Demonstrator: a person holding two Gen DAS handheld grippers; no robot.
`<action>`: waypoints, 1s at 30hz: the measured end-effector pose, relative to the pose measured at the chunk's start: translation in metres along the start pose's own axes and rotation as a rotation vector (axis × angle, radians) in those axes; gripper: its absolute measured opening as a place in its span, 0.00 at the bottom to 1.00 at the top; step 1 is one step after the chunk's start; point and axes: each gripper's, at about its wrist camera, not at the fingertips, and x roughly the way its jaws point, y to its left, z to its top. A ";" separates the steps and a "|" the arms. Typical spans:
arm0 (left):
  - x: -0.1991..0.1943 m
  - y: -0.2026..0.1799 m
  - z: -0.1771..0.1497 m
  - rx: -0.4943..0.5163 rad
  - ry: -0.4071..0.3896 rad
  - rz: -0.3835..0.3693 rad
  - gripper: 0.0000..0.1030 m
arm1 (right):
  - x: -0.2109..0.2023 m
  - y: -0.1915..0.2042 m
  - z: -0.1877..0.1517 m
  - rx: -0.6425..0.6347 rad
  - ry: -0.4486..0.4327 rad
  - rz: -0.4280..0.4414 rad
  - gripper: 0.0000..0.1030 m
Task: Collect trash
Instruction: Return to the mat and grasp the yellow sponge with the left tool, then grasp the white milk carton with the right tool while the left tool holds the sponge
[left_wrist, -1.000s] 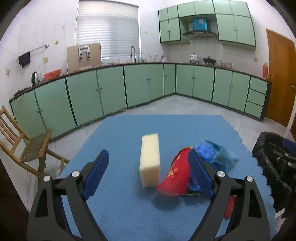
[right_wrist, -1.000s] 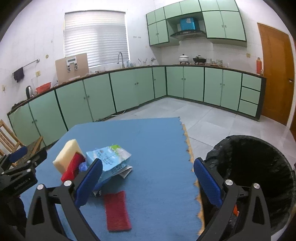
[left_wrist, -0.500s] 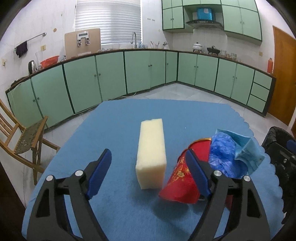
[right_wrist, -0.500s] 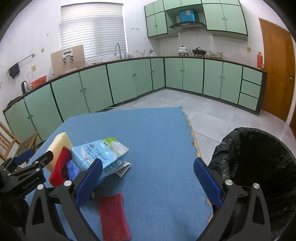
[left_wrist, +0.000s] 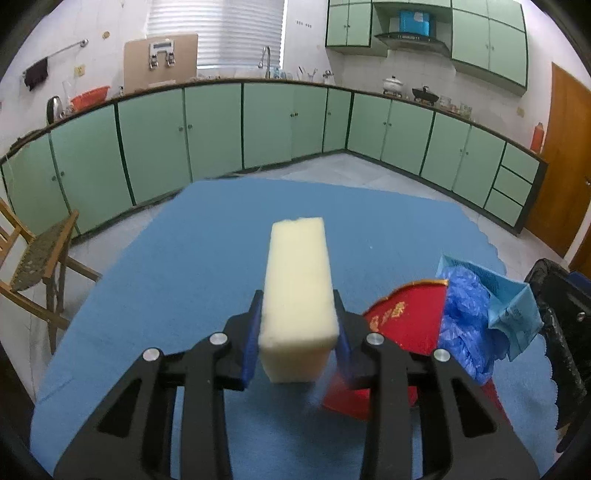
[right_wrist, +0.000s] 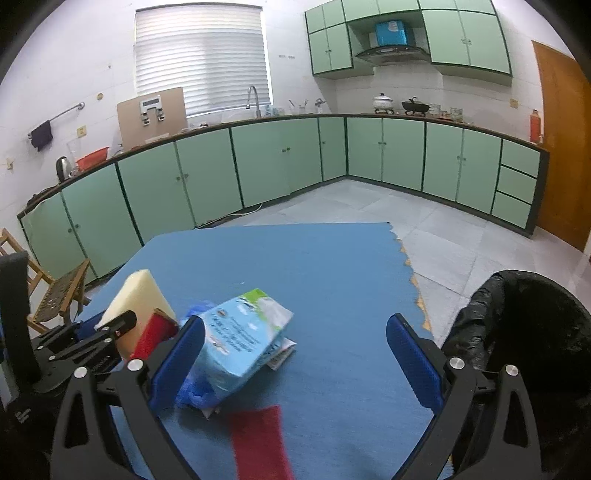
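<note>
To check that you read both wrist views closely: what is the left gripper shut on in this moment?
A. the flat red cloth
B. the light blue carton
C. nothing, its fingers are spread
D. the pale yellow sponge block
D: in the left wrist view the left gripper presses both blue pads against the sides of the pale yellow sponge block.

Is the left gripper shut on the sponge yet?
Yes. The left gripper is shut on the sponge; both blue fingers press against its sides.
</note>
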 end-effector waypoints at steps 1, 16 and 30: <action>-0.003 0.001 0.001 0.003 -0.010 0.006 0.31 | 0.002 0.001 0.001 0.000 0.001 0.005 0.94; -0.019 0.025 0.004 0.011 -0.010 0.067 0.31 | 0.022 0.036 0.005 -0.020 0.037 0.032 0.94; -0.020 0.020 0.001 0.020 -0.008 0.051 0.31 | 0.039 0.012 -0.009 0.079 0.134 0.070 0.75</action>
